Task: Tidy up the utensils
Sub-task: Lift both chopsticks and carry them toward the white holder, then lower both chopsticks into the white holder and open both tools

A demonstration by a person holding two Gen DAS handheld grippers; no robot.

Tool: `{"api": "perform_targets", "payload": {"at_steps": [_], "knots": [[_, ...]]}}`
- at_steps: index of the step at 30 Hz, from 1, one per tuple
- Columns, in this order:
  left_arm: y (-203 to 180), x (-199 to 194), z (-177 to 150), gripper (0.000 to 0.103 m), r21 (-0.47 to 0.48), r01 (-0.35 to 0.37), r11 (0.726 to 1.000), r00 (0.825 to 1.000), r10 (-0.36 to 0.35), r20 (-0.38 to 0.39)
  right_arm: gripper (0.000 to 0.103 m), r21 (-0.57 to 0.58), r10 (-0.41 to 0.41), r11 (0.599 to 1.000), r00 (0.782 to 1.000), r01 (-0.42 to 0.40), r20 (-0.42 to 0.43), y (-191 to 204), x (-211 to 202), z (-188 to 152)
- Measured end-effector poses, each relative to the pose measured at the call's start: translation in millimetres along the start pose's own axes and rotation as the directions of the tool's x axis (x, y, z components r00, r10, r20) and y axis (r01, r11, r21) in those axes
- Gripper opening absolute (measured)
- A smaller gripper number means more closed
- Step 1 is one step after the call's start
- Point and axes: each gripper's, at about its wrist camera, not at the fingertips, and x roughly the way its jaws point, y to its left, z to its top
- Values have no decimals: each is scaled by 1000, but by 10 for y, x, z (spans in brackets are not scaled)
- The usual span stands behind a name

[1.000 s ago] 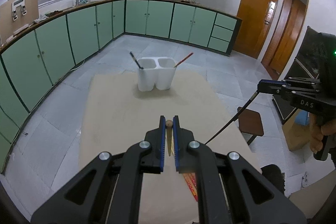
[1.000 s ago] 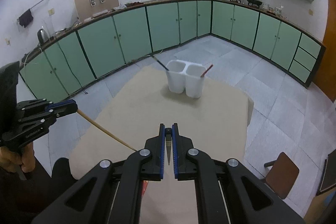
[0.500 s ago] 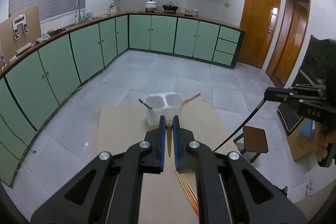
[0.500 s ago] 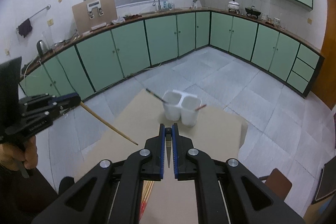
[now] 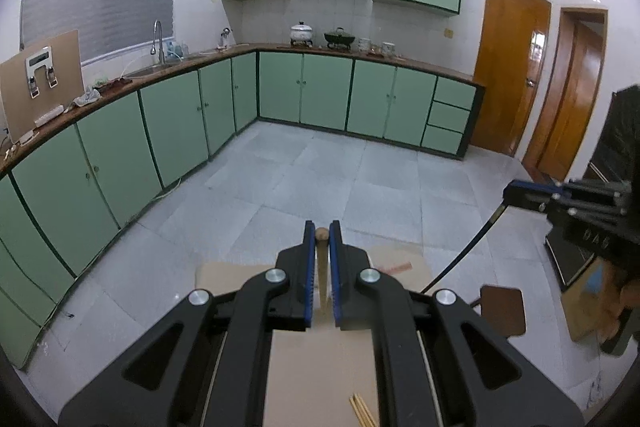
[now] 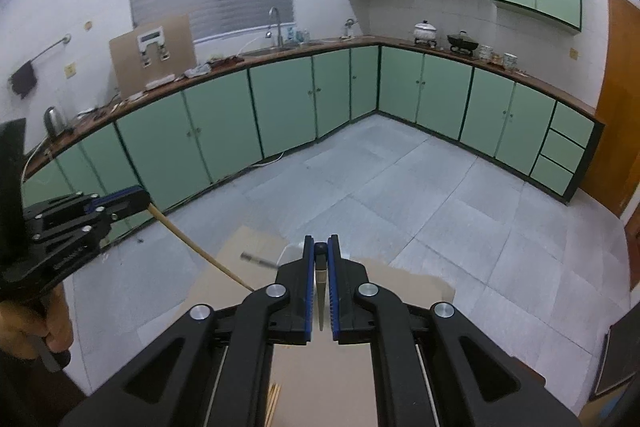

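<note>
Tan chopstick (image 5: 321,267): clamped between the left claw (image 5: 321,259) blue pads, round tip poking just past the fingertips; from the right wrist view it runs as a pale stick (image 6: 192,247) slanting down from the claw toward the bench.
Dark chopstick (image 6: 320,275): pinched in the right claw (image 6: 321,267), dark tip at the fingertips; from the left wrist view it hangs as a thin black rod (image 5: 468,251) slanting down to the bench edge.
Left claw: narrow, jaws nearly together, holding the tan chopstick, raised above the bench.
Right claw: narrow, holding the dark chopstick, also raised.
Loose chopsticks (image 5: 362,411): a small tan bundle lying on the bench beneath the left claw.
Holder: mostly hidden behind the claws; only a white sliver (image 6: 294,250) and a dark stick (image 6: 258,260) leaning left show.
Bench (image 5: 316,367): beige top, far edge just beyond the fingertips.
Stool (image 5: 502,311): brown seat, on the floor beside the bench.
Cabinets (image 5: 304,91): green, along the walls.
</note>
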Motion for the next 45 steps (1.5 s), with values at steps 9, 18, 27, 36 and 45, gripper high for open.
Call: {"api": "perform_targets", "payload": {"at_steps": [9,18,27,36,45], "knots": [[120,970,32,6,-44,-21,999,1000,21,-8,6,77,-46,996,999,44,25,-223,905,221],[315,1773,-414,6,-97,-7,995,999,3,-43,6,140,-36,989,999,38,-19,-483,1724,-166],[399,1968,-612,16,-103,-16,995,998,8,-68,10,191,-14,981,997,28,-78,-675,2026,-438],[556,1438,-537,45,-111,-32,993,999,33,8,22,194,-28,981,1000,28,2,-765,1489,-401],[555,455,-1081,67,-108,-36,994,994,47,101,31,149,-22,989,994,5,111,-582,511,-840]]}}
